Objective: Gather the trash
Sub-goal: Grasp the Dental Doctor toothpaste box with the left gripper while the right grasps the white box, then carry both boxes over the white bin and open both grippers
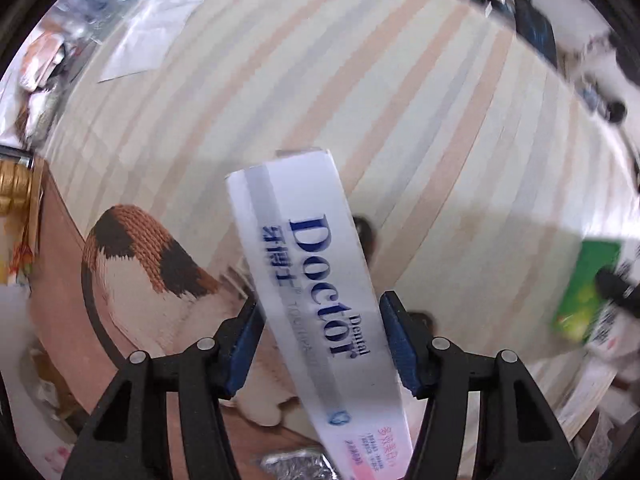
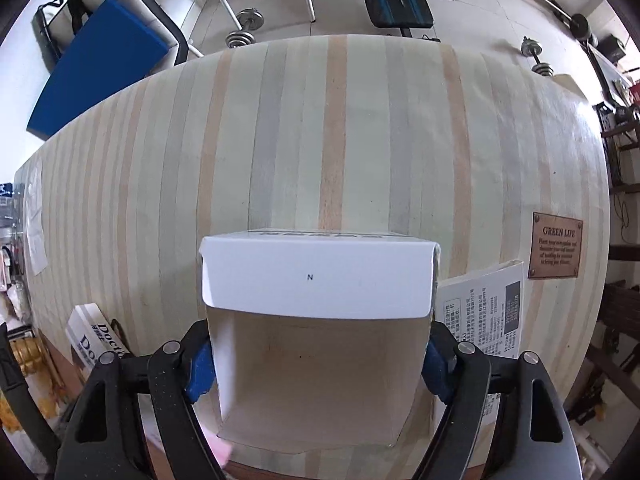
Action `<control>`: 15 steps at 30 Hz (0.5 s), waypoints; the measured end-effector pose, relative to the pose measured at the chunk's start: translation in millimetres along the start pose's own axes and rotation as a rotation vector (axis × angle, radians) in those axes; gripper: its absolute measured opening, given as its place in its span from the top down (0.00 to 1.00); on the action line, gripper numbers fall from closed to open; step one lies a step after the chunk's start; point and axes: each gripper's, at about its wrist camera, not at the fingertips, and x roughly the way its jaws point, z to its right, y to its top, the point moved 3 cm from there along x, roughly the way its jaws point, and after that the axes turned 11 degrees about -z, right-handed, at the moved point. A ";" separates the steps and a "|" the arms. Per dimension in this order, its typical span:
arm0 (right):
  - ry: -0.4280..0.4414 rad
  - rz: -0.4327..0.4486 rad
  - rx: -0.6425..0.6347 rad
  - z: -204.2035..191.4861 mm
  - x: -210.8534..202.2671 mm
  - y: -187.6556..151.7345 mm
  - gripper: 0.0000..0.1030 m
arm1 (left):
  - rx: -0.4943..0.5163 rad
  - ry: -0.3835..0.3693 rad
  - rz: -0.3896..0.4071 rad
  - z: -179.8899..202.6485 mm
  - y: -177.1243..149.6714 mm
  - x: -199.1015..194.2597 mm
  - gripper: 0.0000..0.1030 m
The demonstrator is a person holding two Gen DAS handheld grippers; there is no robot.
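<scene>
Left wrist view: white toothpaste box (image 1: 316, 280) runs from centre to bottom of frame, printed "Dental Doctor" in dark blue w/ blue Chinese characters beside it, small red print at its lower end. Left gripper (image 1: 320, 344) is clamped on it, both blue pads (image 1: 400, 344) pressed to its long sides, jaws abt mid-width. Box is tilted, top end leaning left, above the striped table (image 1: 400, 100). Lower left: knitted brown/black/cream item (image 1: 148, 264). Right edge: blurred green pack (image 1: 584, 288).

Right wrist view: white carton (image 2: 320, 320) fills centre-bottom, open end toward camera, flap marked "N" folded up, brown inside showing. Right gripper (image 2: 318, 364) grips it by both side walls, jaws wide. Right of frame: brown plaque (image 2: 556, 246) reads "GREEN LIFE", smaller lines below too small to read. Printed leaflet (image 2: 484, 312) lies just right of carton, text Chinese. Lower left: second box (image 2: 96, 336) showing "Doct…" lies on the table.
</scene>
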 end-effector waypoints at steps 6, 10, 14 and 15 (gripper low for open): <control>-0.072 0.002 -0.022 -10.8 11.7 -8.6 0.23 | -0.035 -0.083 0.031 -7.8 -10.3 1.2 0.54; -0.058 0.025 -0.030 -11.1 7.5 -14.8 0.26 | 0.008 -0.054 0.096 -7.0 -29.5 -12.6 0.55; -0.040 0.045 -0.053 -13.9 -5.1 -28.9 0.26 | 0.015 -0.058 0.167 -10.6 -58.7 -38.7 0.55; -0.034 0.054 -0.061 -14.2 -9.7 -34.2 0.26 | 0.014 -0.060 0.186 -16.5 -65.5 -46.7 0.55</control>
